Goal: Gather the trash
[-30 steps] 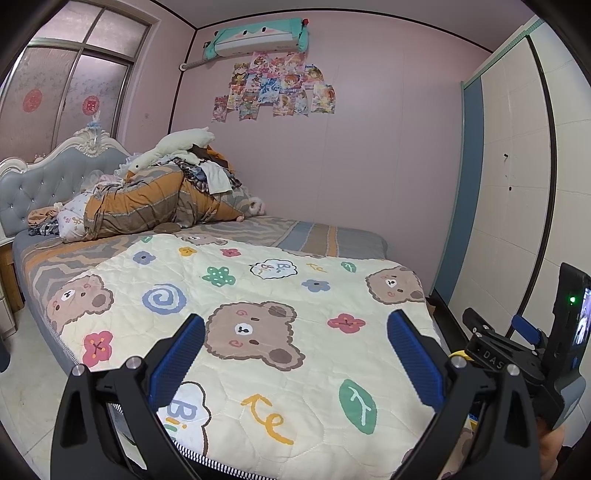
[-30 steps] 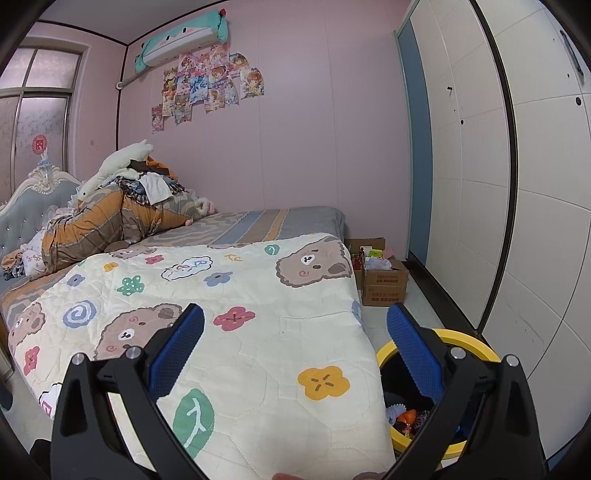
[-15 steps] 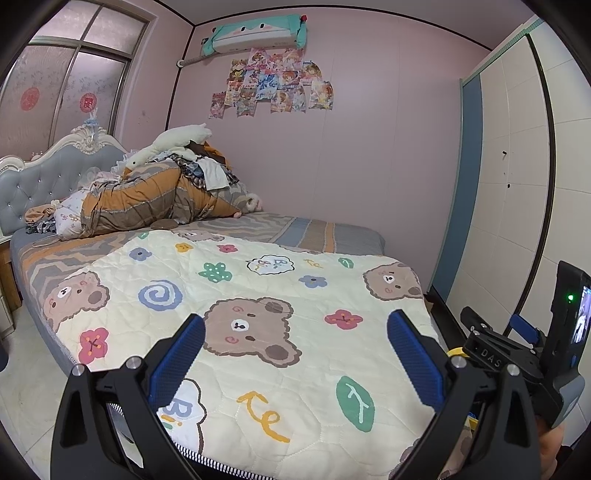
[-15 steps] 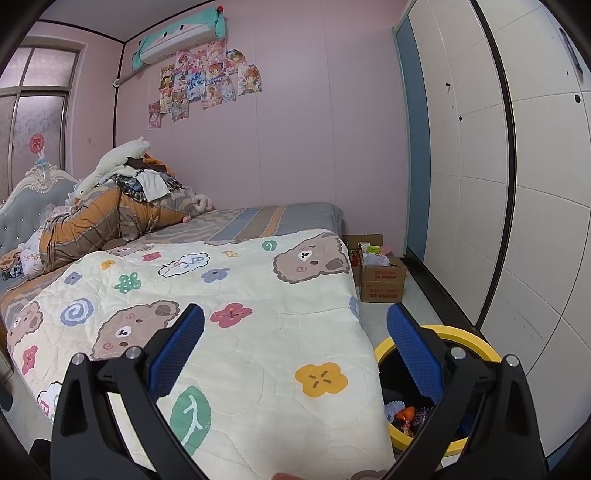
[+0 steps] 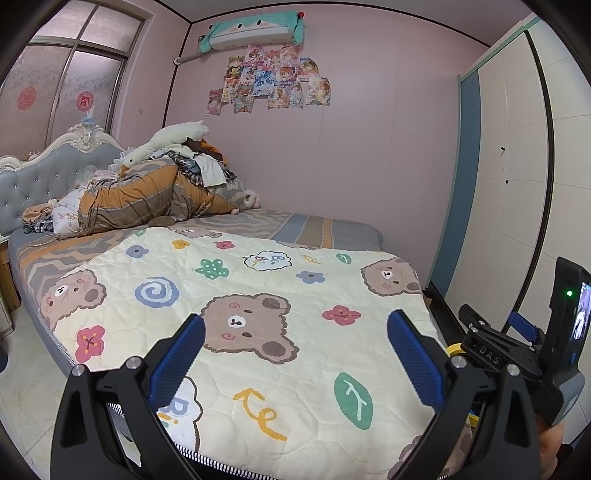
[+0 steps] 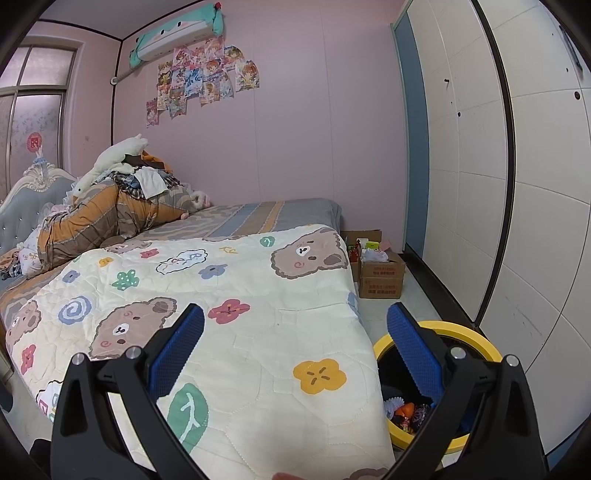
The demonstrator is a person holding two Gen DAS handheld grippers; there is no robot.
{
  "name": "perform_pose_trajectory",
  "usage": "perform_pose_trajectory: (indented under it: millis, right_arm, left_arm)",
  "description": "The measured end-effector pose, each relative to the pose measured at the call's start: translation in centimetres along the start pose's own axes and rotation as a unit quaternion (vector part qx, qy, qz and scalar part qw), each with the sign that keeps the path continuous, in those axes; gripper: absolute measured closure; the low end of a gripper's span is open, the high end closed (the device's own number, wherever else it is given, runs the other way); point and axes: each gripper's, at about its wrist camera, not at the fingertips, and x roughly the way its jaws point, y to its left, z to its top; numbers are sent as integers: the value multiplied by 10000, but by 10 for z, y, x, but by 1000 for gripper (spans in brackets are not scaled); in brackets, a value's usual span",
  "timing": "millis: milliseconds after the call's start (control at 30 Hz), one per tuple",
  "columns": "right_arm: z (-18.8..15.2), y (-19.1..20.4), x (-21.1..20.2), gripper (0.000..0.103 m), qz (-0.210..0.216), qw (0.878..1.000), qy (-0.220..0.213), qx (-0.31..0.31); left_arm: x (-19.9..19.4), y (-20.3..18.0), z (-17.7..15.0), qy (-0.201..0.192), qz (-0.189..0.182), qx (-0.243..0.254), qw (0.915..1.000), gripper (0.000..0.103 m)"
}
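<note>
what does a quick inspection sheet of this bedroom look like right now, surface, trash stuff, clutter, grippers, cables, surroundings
surface: bear-print quilt spread flat over the bed; no loose trash seen on it
job's things: yellow-rimmed bin on the floor beside the bed's near corner, colourful wrappers already inside
clutter: pile of bedding and clothes heaped by the headboard; open cardboard boxes with oddments on the floor at the far bedside
grippers: left gripper and right gripper both open, nothing between the fingers, above the quilt's near edge
cables: nothing seen
surroundings: pink wall with posters, air conditioner above them, white wardrobe on the right, window on the left
</note>
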Motion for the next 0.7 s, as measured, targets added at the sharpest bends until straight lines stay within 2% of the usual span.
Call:
perform_pose_trajectory:
  millis: [700]
  right_arm:
    - [-4,0,4,8,-1,10000,88,3]
  left_arm:
    - [7,3,-6,89,-41,27,9999,8]
